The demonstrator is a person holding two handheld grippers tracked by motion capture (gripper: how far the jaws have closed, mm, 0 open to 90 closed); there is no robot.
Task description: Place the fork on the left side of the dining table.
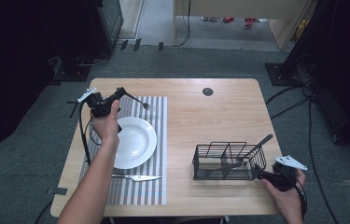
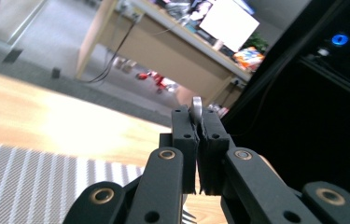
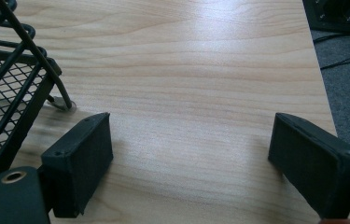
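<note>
Place setting half laid: left gripper (image 1: 122, 92) clamped on fork (image 1: 140, 101) above placemat's (image 1: 158, 140) far edge, knife (image 1: 135, 177) already beside plate (image 1: 140, 140); right gripper (image 3: 189, 161) wide, idle by rack (image 1: 228, 161), table's (image 1: 219, 116) near-right corner

The place looks like an office or lab workspace. A wooden table (image 1: 219, 112) stands on grey carpet (image 1: 163, 60), with cables (image 1: 303, 98) trailing at the right of the high view. The left gripper view shows a desk (image 2: 182, 51) carrying a monitor (image 2: 228, 23) at upper centre.
</note>
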